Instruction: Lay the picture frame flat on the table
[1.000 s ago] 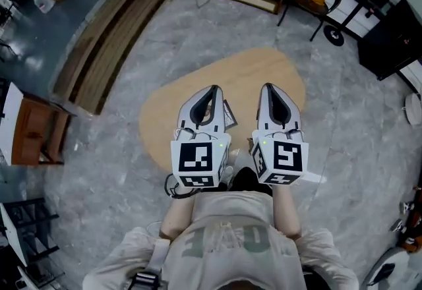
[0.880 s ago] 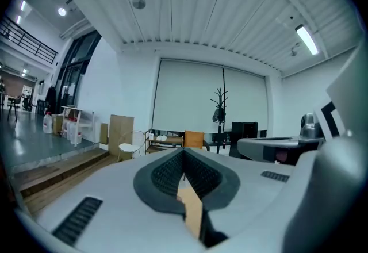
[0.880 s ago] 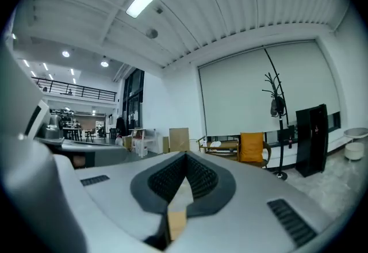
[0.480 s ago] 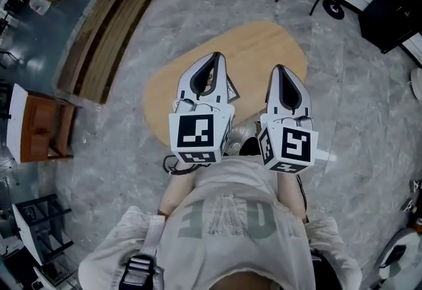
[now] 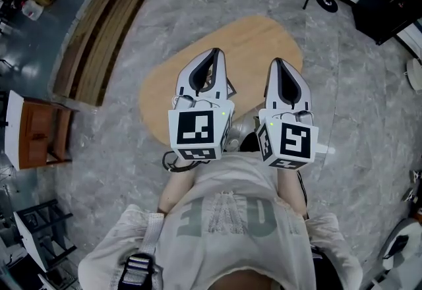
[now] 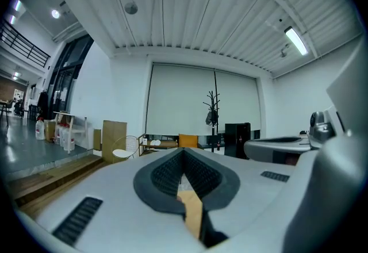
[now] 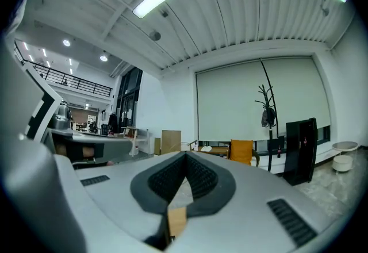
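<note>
Since 1 second ago both have edged further over the table (image 5: 264, 38); left gripper (image 5: 214, 53) and right gripper (image 5: 277, 62) are clenched, empty. What seems the picture frame (image 5: 229, 89) peeks out mid-table.

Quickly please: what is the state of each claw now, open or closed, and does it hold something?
Left claw: closed, holding nothing.
Right claw: closed, holding nothing.
</note>
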`<state>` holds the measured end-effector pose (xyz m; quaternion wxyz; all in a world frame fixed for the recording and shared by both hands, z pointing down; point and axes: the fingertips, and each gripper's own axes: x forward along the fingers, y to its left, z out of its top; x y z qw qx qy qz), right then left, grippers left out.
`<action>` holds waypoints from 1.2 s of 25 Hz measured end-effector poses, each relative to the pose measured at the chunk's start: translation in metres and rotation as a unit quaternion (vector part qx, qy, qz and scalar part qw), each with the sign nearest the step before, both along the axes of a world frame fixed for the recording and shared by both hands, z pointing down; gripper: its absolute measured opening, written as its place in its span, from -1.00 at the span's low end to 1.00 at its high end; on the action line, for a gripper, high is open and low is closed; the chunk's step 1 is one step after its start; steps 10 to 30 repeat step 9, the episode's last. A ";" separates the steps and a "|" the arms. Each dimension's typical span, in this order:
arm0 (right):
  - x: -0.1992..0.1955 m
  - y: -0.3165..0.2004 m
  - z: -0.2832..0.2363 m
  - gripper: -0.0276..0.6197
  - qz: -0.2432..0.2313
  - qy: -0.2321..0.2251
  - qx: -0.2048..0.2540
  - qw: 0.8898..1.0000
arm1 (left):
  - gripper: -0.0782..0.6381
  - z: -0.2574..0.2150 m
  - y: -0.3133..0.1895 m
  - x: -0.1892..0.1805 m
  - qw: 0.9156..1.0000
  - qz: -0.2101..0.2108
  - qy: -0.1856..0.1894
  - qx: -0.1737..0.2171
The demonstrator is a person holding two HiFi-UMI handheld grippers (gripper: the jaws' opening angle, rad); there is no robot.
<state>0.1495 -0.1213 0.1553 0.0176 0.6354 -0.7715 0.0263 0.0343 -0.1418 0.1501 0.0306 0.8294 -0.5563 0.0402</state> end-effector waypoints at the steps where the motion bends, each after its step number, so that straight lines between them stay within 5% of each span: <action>1: 0.001 0.000 0.000 -0.90 0.001 0.002 0.000 1.000 | -0.76 0.000 0.000 0.001 1.000 0.000 0.001 -0.001; 30: 0.001 -0.002 -0.002 -0.90 -0.001 0.009 0.000 1.000 | -0.76 0.001 -0.001 0.000 1.000 0.001 0.006 -0.002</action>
